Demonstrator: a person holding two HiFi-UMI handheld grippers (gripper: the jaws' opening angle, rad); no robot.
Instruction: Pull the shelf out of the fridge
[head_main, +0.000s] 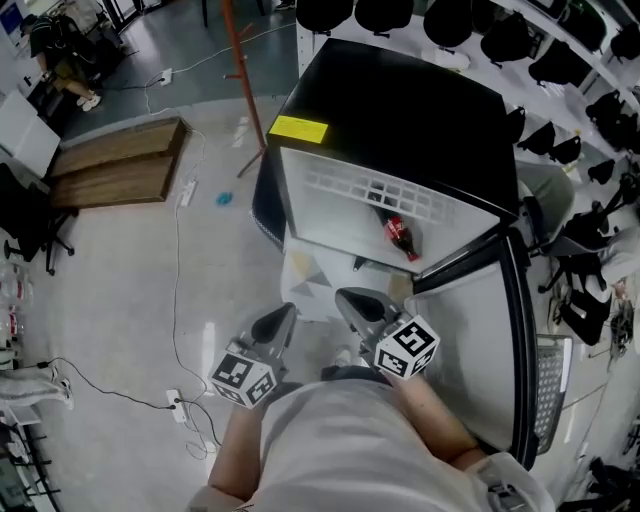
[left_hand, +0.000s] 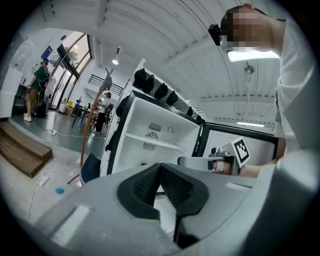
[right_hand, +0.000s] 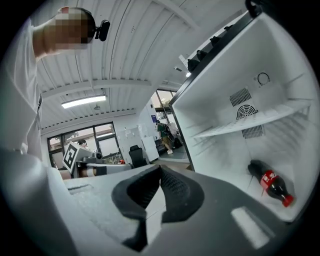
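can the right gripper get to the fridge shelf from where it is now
Probably yes. The door stands open and nothing lies between the right gripper and the shelf; the cola bottle lies below the shelf. The jaws are shut, so they would need to open first.

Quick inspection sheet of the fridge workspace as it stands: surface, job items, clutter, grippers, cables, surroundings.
Surface: glossy grey floor.
Job's things: fridge open, its door swung to the right; white shelf in place inside, not yet pulled.
Clutter: cola bottle lying on the fridge bottom, below the shelf; small blue thing on the floor.
Grippers: left gripper and right gripper both shut, empty, short of the fridge.
Cables: white cable across the floor; power strip beside the person.
Surroundings: wooden steps at left; orange pole; rack of black items behind the fridge.
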